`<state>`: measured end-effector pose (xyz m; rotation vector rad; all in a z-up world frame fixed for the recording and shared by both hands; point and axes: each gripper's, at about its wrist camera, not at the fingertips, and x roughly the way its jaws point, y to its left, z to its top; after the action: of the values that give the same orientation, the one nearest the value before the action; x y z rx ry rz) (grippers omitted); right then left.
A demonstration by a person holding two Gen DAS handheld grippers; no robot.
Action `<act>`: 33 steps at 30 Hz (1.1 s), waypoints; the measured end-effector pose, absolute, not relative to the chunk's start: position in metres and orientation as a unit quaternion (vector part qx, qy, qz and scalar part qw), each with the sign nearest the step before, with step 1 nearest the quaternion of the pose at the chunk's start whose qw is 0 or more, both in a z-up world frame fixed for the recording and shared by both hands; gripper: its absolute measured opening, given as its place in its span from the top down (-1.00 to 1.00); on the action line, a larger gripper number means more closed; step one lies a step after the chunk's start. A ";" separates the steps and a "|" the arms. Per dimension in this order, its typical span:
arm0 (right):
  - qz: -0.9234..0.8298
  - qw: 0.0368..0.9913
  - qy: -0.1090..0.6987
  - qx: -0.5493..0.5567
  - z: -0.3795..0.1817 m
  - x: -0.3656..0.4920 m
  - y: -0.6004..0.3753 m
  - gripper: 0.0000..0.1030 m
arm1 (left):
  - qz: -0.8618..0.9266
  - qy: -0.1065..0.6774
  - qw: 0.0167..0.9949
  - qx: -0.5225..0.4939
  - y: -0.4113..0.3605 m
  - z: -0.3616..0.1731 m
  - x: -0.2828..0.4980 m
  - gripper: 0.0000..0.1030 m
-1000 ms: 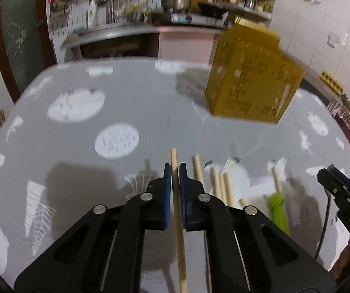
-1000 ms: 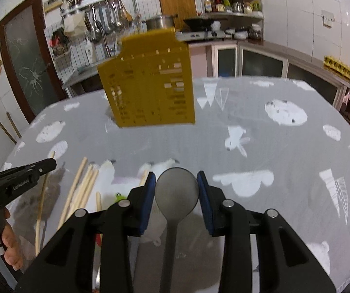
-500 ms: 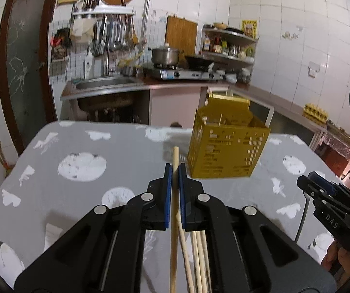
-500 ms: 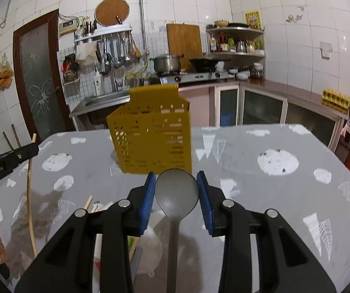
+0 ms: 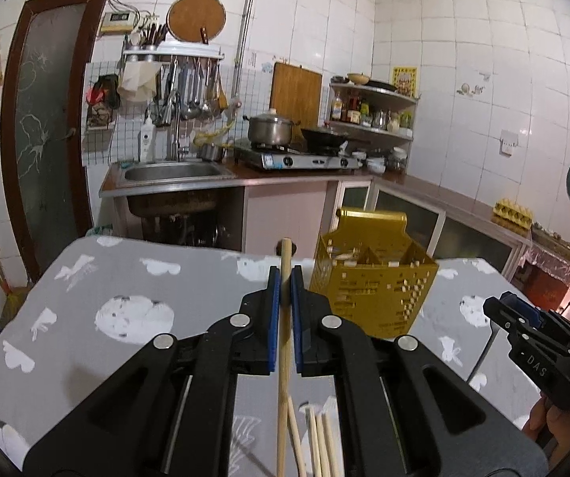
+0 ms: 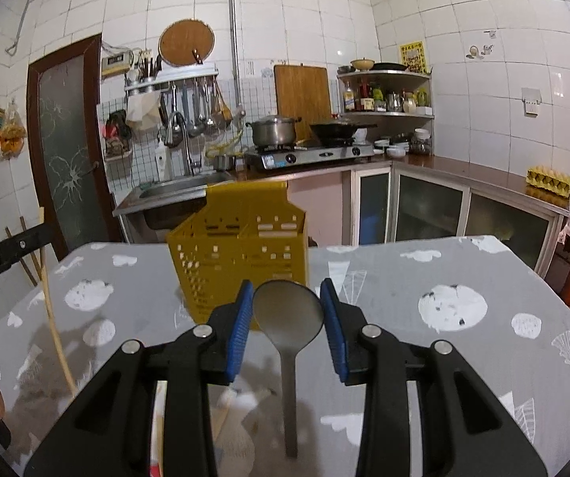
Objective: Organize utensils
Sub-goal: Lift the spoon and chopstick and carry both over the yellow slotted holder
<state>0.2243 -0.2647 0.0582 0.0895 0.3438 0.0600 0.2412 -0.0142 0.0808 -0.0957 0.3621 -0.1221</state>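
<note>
I hold a pair of tongs in each hand above a table (image 5: 134, 361) covered with a grey cloth printed with white shapes. My left tongs (image 5: 283, 278) are closed on a single wooden chopstick (image 5: 283, 342), pinched between the two blue pads; its tip stands just past the fingertips and its long end runs back beneath the tool. More chopsticks (image 5: 318, 449) lie loose on the cloth below, near the edge closest to me.

My right tongs (image 6: 286, 298) grip a grey spoon (image 6: 288, 312). Its round bowl sits between the blue pads, seeming to touch them on both sides, and its handle points back toward me.

A yellow plastic utensil basket (image 5: 372, 290) with slotted walls and inner compartments stands upright on the table ahead of both tools, toward the far edge. It is just right of the left tongs' tip and straight behind the spoon (image 6: 241, 246). A few light sticks rest in its compartments; I cannot tell exactly what they are.

Beyond the table is a white-tiled kitchen: a steel sink (image 5: 173, 173) with utensils hanging above it, a gas stove (image 5: 296, 159) carrying a steel pot (image 5: 271, 129) and a dark pan, a wooden cutting board (image 5: 296, 93) leaning on the wall, a corner shelf of bottles (image 5: 368, 111), and a dark-framed door (image 5: 46, 119) at left
</note>
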 end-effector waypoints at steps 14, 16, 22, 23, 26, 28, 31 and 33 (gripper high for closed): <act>0.031 0.995 0.085 0.047 0.144 0.271 -0.274 0.33 | -0.106 0.102 0.987 -0.071 -0.029 0.177 0.285 0.92; 0.033 0.996 0.076 0.046 0.157 0.282 -0.271 0.33 | -0.110 0.089 0.987 -0.072 -0.036 0.194 0.293 0.92; 0.037 0.996 0.069 0.040 0.180 0.326 -0.262 0.33 | -0.122 0.076 0.988 -0.062 -0.068 0.223 0.341 0.92; 0.038 0.996 0.074 0.037 0.178 0.336 -0.260 0.33 | -0.125 0.081 0.987 -0.063 -0.074 0.220 0.353 0.92; 0.035 0.995 0.083 0.030 0.168 0.357 -0.258 0.33 | -0.124 0.086 0.987 -0.056 -0.084 0.206 0.374 0.92; 0.036 0.994 0.097 0.036 0.157 0.371 -0.260 0.33 | -0.123 0.101 0.986 -0.052 -0.090 0.188 0.392 0.92; 0.036 0.991 0.123 0.040 0.135 0.389 -0.264 0.33 | -0.119 0.133 0.983 -0.048 -0.093 0.156 0.413 0.92; 0.034 0.989 0.142 0.039 0.119 0.398 -0.266 0.33 | -0.112 0.154 0.981 -0.041 -0.093 0.133 0.423 0.92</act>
<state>0.3978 -0.2663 0.1186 0.0775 0.2851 0.0692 0.4230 -0.0930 0.1331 -0.0820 0.3107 -0.2264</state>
